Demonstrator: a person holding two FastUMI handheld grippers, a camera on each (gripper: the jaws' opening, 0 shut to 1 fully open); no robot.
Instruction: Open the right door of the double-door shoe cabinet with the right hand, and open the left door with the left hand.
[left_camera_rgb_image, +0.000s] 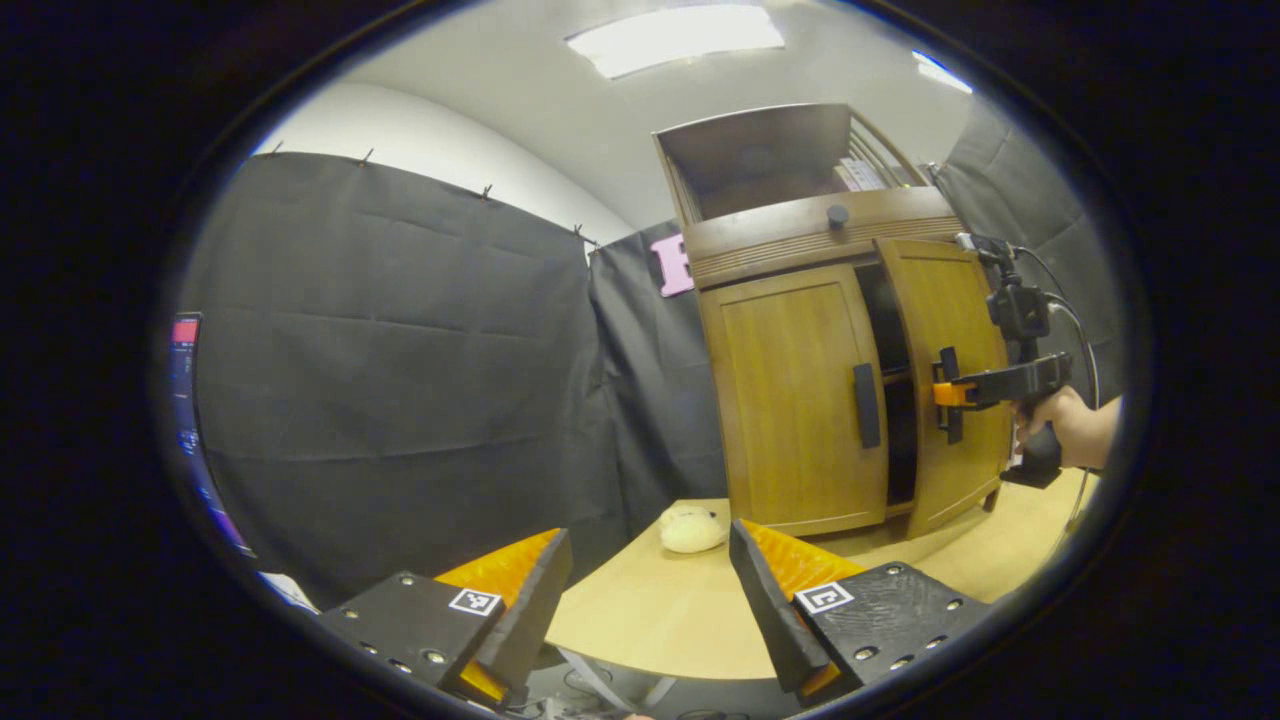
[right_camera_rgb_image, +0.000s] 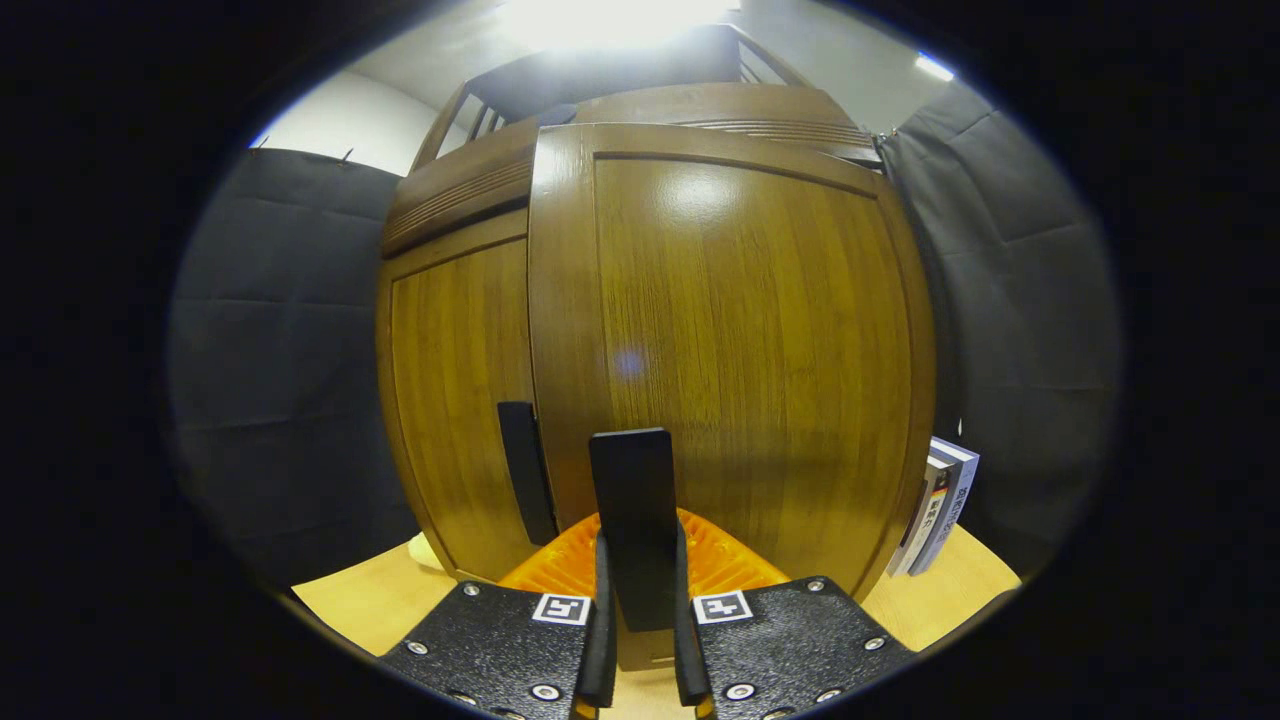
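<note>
Writing that can be read is scarce: each gripper body carries small square coded markers, and the spines of the books (right_camera_rgb_image: 940, 505) leaning at the cabinet's right side bear print too small to make out. In the left gripper view, the left gripper (left_camera_rgb_image: 650, 590) hangs over the near edge of the desk (left_camera_rgb_image: 650, 620) with its 2 fingers spread wide apart, nothing between them. Beyond it, a pale soft toy (left_camera_rgb_image: 692, 529) lies on the desk just beside the cabinet's left front corner. The shoe cabinet (left_camera_rgb_image: 800, 240) stands upright on the desk, its long axis vertical. Its left door (left_camera_rgb_image: 795, 400) is flush and closed, with the left handle (left_camera_rgb_image: 866, 405) running vertically near its inner edge. The right door (left_camera_rgb_image: 945, 330) is swung partly outward, a dark gap between the 2 doors. The right gripper (right_camera_rgb_image: 640, 590), held by a hand (left_camera_rgb_image: 1070, 425), is clamped together on the right handle (right_camera_rgb_image: 632, 500), a vertical bar.
</note>
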